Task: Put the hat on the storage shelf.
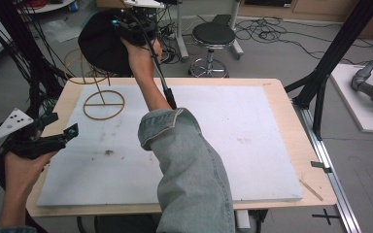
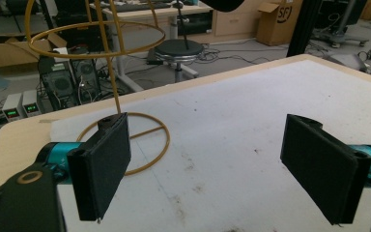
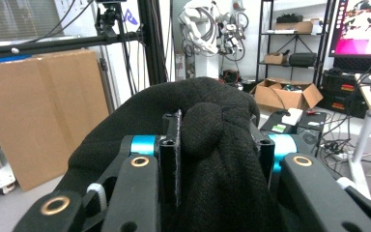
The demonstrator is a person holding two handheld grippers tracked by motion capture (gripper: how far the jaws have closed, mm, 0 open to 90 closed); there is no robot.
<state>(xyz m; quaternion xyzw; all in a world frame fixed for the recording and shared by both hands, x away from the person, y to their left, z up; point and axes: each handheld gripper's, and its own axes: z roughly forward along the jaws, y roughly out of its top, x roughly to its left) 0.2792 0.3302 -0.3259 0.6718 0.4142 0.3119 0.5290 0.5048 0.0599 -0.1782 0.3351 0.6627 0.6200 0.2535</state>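
A black knit hat (image 1: 101, 41) hangs over the far left edge of the table, above a yellow wire stand (image 1: 103, 103). My right gripper (image 1: 137, 28) is shut on the hat, and a fold of its fabric (image 3: 207, 130) bulges between the jaws. The stand has a ring base (image 2: 130, 145) on the white mat, a thin upright rod and a wire hoop top (image 2: 96, 36). My left gripper (image 1: 60, 126) hovers at the table's left edge, open, with nothing between its black pads (image 2: 101, 166). It faces the stand's base.
A white mat (image 1: 233, 126) covers most of the wooden table (image 1: 298, 145). A black stool (image 1: 212, 36) stands beyond the far edge. A black frame post (image 1: 330, 58) rises at the right. Cables lie on the floor behind.
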